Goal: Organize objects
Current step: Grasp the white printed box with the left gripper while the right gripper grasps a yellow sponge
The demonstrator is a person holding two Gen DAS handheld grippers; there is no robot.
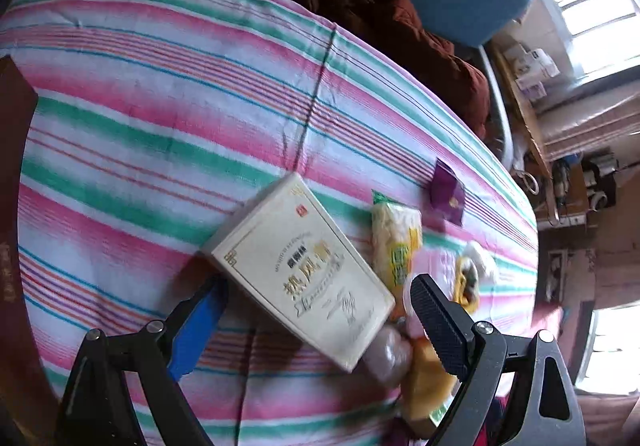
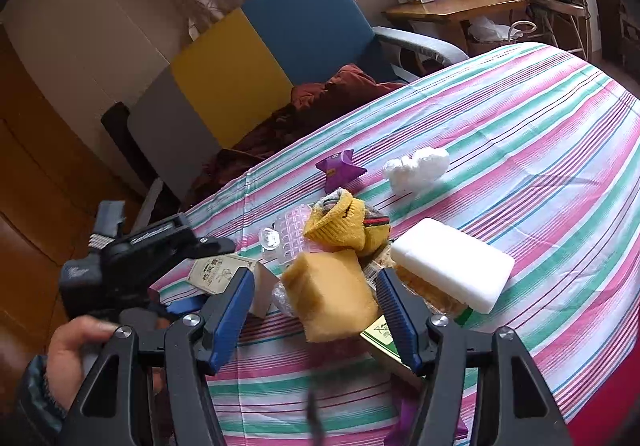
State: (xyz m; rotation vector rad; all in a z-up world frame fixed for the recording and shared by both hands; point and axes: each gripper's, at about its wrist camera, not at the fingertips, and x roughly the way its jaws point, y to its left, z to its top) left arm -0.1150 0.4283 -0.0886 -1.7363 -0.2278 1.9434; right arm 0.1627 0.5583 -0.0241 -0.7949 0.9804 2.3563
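Note:
A cream box with gold print [image 1: 302,270] lies on the striped cloth between the open fingers of my left gripper [image 1: 316,310]; it also shows in the right wrist view [image 2: 218,273]. My right gripper [image 2: 316,300] is open around a yellow sponge [image 2: 334,294], which also shows in the left wrist view [image 1: 426,386]. Beside it lie a white foam block [image 2: 452,264], a yellow knit sock [image 2: 340,224], a clear bubble-textured bag [image 2: 292,234], a white crumpled wad [image 2: 416,166] and a purple wrapper [image 2: 338,168]. A green-yellow snack packet [image 1: 394,242] lies right of the box.
The striped cloth [image 1: 160,106] covers a round table. A blue, yellow and grey chair [image 2: 260,58] with brown cloth [image 2: 320,102] stands behind it. A wooden side table [image 2: 456,6] with boxes stands by the window. My left hand [image 2: 76,354] holds the left gripper.

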